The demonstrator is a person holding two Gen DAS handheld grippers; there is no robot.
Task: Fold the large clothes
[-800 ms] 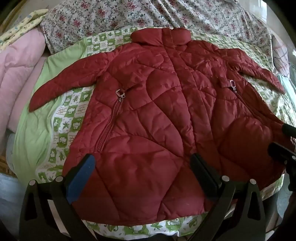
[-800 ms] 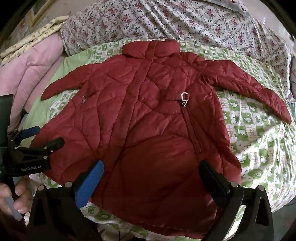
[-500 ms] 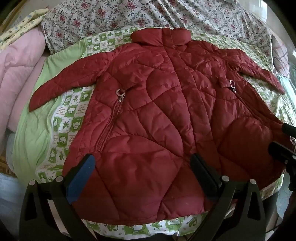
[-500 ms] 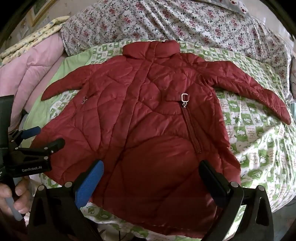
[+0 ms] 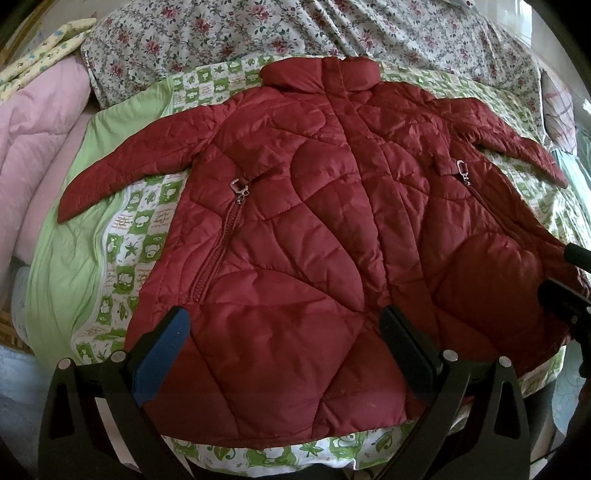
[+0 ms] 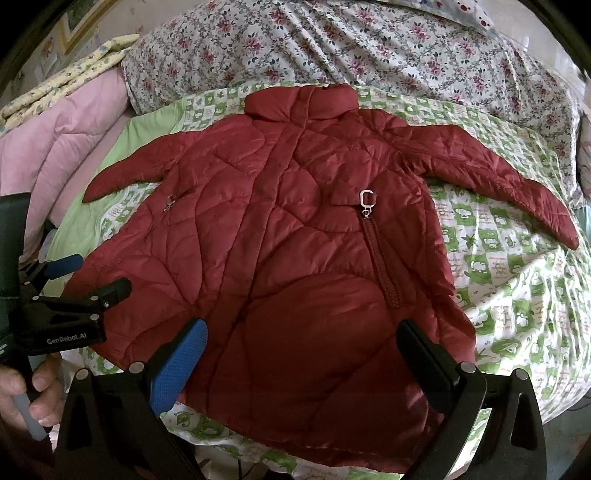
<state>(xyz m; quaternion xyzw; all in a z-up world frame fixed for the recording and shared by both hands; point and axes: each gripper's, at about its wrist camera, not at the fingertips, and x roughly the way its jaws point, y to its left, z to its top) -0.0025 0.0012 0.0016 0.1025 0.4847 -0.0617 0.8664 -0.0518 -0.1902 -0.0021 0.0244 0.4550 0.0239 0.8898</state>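
Red quilted fabric fills both views: a padded jacket (image 5: 314,229) lies spread flat, front side up, on a green-and-white patterned blanket (image 5: 140,236) that covers a bed. Its collar points toward the far edge of the blanket, where a floral quilt (image 5: 258,33) is bunched up. Its hem lies along the near edge, closest to the cameras. A pink comforter (image 5: 40,140) sits beyond the blanket's left edge.

Folding appears not to have begun. Both sleeves stretch out sideways, the left one (image 5: 122,166) angling toward the left edge and the right one (image 6: 506,188) toward the right edge. The body lies open to full width, with no crease or fold visible. Every fold seems to remain: sleeves in, sides in, then hem toward collar.

The jacket looks puffy and slightly shiny, with curved and diagonal stitch lines. Its front appears closed along a centre placket. Two slanted zip pockets each carry a silver pull (image 6: 367,201).

Left gripper (image 5: 288,343) hovers over the hem near the left corner, jaws spread wide, grasping nothing. Right gripper (image 6: 306,358) hovers over the hem nearer the right corner, jaws likewise spread wide and holding nothing. A person's hand (image 6: 26,398) shows at the left of the right wrist view, holding the left tool's handle.
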